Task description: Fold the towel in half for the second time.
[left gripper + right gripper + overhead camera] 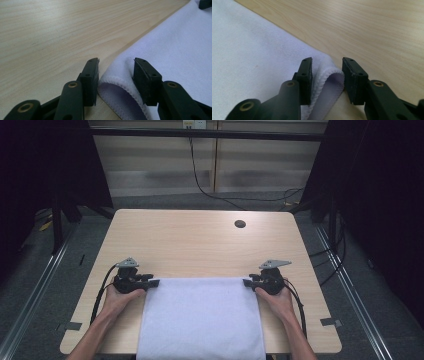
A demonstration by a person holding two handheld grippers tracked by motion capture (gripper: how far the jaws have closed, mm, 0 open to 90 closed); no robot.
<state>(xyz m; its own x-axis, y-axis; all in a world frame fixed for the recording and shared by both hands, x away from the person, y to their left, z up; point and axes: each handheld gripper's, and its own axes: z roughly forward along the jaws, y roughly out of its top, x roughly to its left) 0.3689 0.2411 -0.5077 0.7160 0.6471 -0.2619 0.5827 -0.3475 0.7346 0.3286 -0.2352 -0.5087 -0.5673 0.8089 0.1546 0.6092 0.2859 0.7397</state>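
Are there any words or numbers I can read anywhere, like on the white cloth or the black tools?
None can be read.
white cloth: plain, no label or print showing.
left tool and right tool: plain black, no markings.
table: bare wood grain, no writing.
small yellow and white thing on the far wall: too small and blurred to read.

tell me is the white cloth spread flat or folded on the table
Mostly spread flat: the white cloth lies smooth on the table, its near end hanging over the edge; the far corners curl up.
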